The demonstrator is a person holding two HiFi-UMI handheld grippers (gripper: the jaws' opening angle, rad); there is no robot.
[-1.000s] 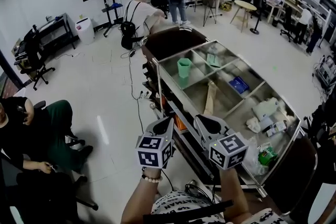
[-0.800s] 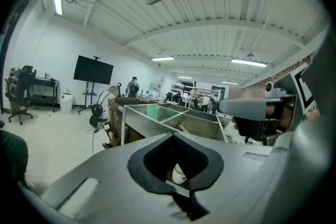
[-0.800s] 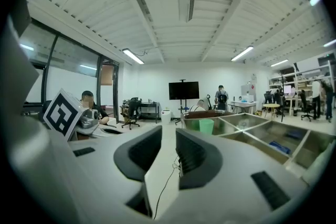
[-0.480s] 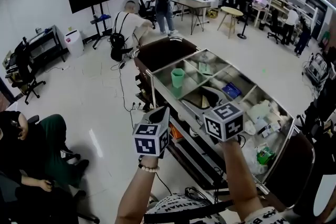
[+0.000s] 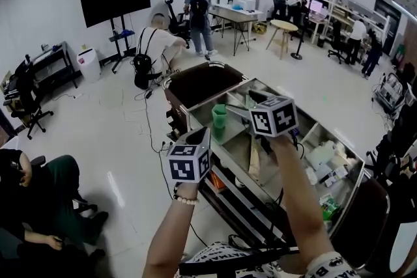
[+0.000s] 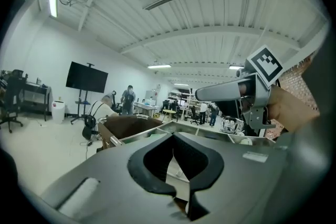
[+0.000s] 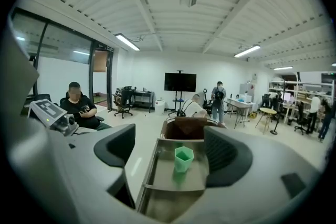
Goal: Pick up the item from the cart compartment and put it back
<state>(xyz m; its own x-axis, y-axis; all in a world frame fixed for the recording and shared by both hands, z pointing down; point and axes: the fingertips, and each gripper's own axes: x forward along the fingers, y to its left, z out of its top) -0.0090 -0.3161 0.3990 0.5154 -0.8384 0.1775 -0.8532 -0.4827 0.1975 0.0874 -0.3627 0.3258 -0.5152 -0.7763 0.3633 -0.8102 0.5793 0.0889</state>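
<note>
My right hand-held gripper [image 7: 169,141] has just opened up, nothing in it. The cup [image 7: 184,159] sits ahead and lower, in its cart [image 7: 148,170] compartment, with a brown bin [image 7: 190,127] behind. My left hand-held gripper [image 6: 173,136] is closed, empty.

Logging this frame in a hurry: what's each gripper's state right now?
Left gripper: shut, holding nothing.
Right gripper: open, jaws just opened, gripping nothing; green cup stands ahead, untouched.

I see a stainless-steel cart [image 7: 148,165] with a divided open top standing on the pale floor [image 5: 117,133]. A green hexagonal plastic cup [image 7: 183,158] stands upright, alone in its compartment. Nearer me than the cup lies a long tan strip [image 5: 254,163]; further from the cup lie white packets [image 5: 326,156] and a green-printed bag [image 5: 329,205].
</note>
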